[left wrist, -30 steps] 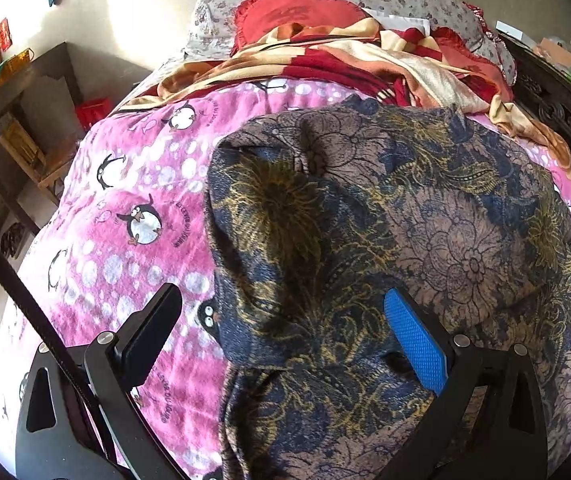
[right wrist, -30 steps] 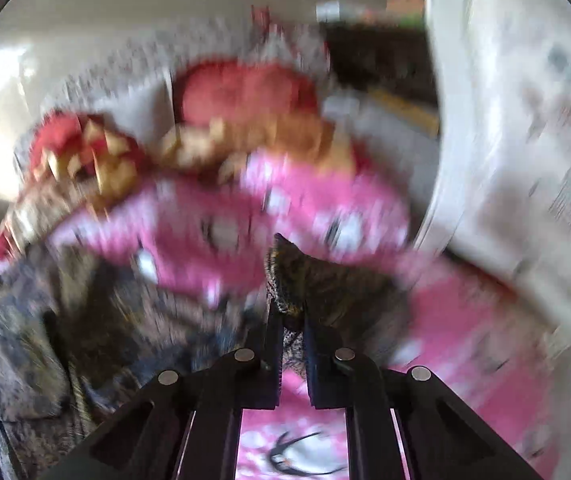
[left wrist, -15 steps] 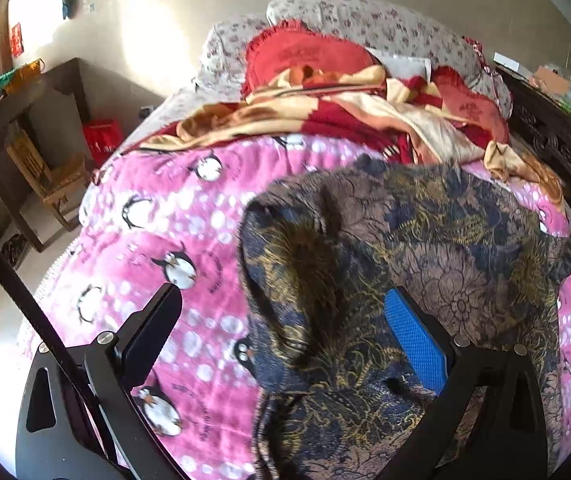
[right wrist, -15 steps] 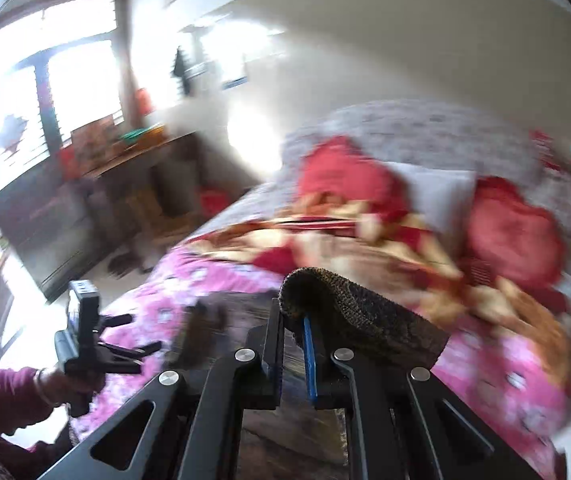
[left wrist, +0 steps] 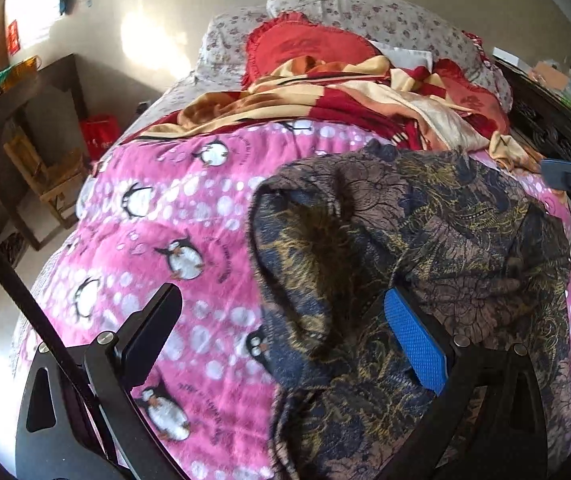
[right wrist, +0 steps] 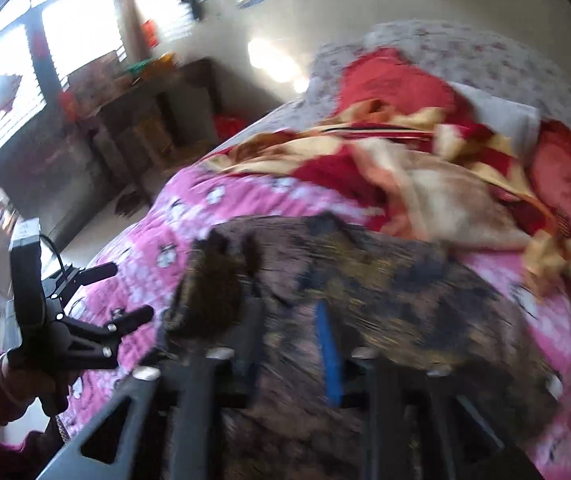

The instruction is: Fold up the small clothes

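Fold carried across, grip letting go

Left gripper point(left wrist: 281, 344) wide apart, empty, low beside garment's near edge. Garment point(left wrist: 405, 240) now doubled over on pink penguin blanket point(left wrist: 173, 208). Right gripper point(right wrist: 289, 332), clamped a second ago, opening with cloth between the fingers — first fold likely landed.

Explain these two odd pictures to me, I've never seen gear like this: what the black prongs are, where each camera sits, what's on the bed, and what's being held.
A person holds a hand tool with two fingers in each hand, each carrying a wide-angle camera. One picture looks along the left gripper, wide open. The other, blurred, looks along the right gripper, whose jaws are opening; it also shows the left tool in the person's hand. A dark flowered garment lies on a pink penguin blanket, with a red and cream blanket and pillows behind. Neither tool grips anything.
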### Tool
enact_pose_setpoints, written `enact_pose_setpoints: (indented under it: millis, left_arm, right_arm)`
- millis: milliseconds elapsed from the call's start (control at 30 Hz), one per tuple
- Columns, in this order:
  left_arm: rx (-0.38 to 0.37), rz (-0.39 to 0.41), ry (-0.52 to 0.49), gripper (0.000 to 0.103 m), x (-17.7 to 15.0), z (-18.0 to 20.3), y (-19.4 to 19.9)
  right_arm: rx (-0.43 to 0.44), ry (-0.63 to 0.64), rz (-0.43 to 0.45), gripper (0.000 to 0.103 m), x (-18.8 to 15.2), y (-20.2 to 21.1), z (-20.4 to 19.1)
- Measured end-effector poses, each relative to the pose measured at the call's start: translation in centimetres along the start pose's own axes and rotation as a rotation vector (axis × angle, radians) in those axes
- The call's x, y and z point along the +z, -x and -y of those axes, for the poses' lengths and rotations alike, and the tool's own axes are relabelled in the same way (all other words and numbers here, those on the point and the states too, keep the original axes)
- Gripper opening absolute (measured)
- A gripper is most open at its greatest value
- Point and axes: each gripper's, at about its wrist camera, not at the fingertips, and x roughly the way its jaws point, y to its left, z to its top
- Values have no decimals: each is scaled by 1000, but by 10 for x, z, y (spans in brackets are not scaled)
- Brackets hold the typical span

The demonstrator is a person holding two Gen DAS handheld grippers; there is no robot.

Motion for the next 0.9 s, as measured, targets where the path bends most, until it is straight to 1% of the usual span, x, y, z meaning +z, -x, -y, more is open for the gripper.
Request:
enact_pose_setpoints:
  millis: [33, 67, 133, 167, 267, 400, 467, 500, 533, 567, 600, 633, 667, 700, 733, 800, 833, 867, 900]
  left_arm:
    - [-15, -6, 2, 102, 1, 3, -4]
    - [-33, -10, 5, 102, 2, 7, -8]
    - [-65, -12, 12, 102, 5, 18, -20]
    - [-71, -14, 15, 102, 7, 24, -27]
    - [-100, -28, 9, 102, 13, 42, -46]
    - [-101, -58, -43, 101, 21, 74, -77]
    - [-88, -80, -95, 91, 22, 88, -88]
    - [-86, -110, -130, 79, 22, 98, -96]
    - [-100, -132, -141, 61, 21, 102, -100]
    - [-127, -161, -143, 51, 21, 106, -103]
    - [-167, -187, -126, 33, 23, 109, -104]
    - [-190, -200, -110, 25, 27, 109, -103]
    - [-208, -206, -97, 23, 31, 109, -99]
    - [-234, -192, -85, 22, 38, 107, -91]
    - [-253, -166, -71, 19, 45, 103, -81]
    - [-271, -121, -35, 18, 60, 90, -63]
    - [-271, -115, -14, 18, 66, 83, -57]
    - [-271, -112, 9, 18, 72, 76, -52]
    - [-275, -108, 33, 18, 76, 67, -47]
  right_arm:
    - [-30, -25, 23, 47, -7, 11, 14]
    - [-57, -50, 38, 47, -16, 20, 26]
    - [-80, -94, 23, 47, -42, 36, 51]
    - [-96, -109, 12, 47, -47, 39, 59]
    - [-164, -172, -21, 47, -85, 48, 88]
    - [-200, -295, -49, 47, -132, 58, 128]
    - [-220, -332, -54, 47, -146, 57, 140]
    - [-234, -343, -59, 47, -150, 55, 143]
    - [-250, -351, -67, 47, -155, 52, 147]
    - [-258, -355, -74, 47, -159, 48, 151]
    - [-259, -359, -77, 47, -162, 46, 154]
    - [-259, -363, -79, 47, -164, 43, 156]
    - [-266, -365, -76, 47, -165, 41, 158]
    - [-282, -362, -71, 47, -164, 39, 158]
    - [-307, -354, -65, 47, -163, 37, 158]
    - [-389, -330, -66, 47, -159, 35, 159]
    - [-434, -314, -68, 47, -157, 34, 159]
    - [-457, -300, -65, 47, -155, 33, 161]
    - [-450, -289, -60, 47, -153, 31, 162]
